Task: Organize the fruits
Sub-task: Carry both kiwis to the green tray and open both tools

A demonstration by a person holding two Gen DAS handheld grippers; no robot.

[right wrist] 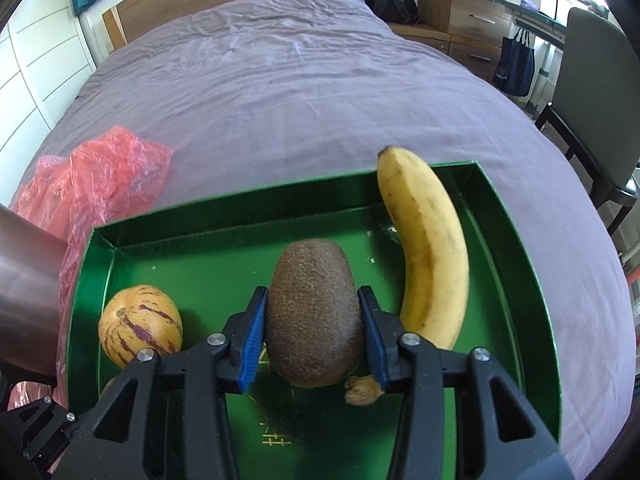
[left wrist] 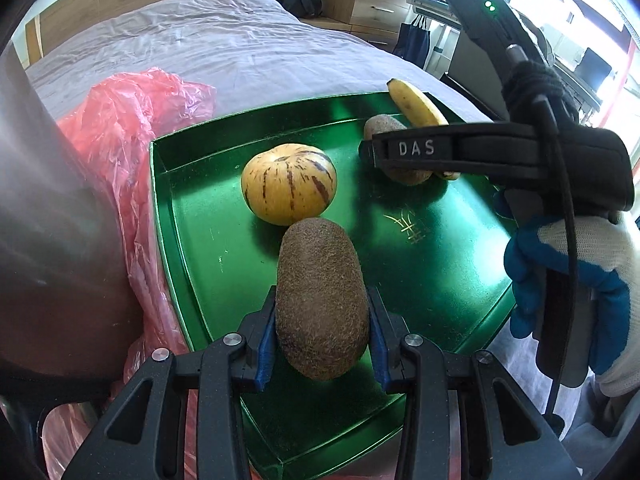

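My left gripper [left wrist: 322, 334] is clamped on a brown kiwi [left wrist: 320, 300] above the near part of a green tray [left wrist: 192, 240] on a bed. My right gripper [right wrist: 314, 334] is clamped on a second kiwi [right wrist: 314, 312], between a striped yellow melon [right wrist: 140, 325] and a banana [right wrist: 430, 252].

Two brown fuzzy kiwis: one kiwi [left wrist: 322, 300] lies lengthwise between the left gripper [left wrist: 322, 336] fingers, the other kiwi [right wrist: 314, 312] between the right gripper [right wrist: 314, 332] fingers. A striped yellow melon [left wrist: 289, 189] sits just ahead of the left gripper. A spotted yellow banana [right wrist: 428, 248] lies right of the right gripper, tip pointing away. All are over a green tray [right wrist: 168, 264].
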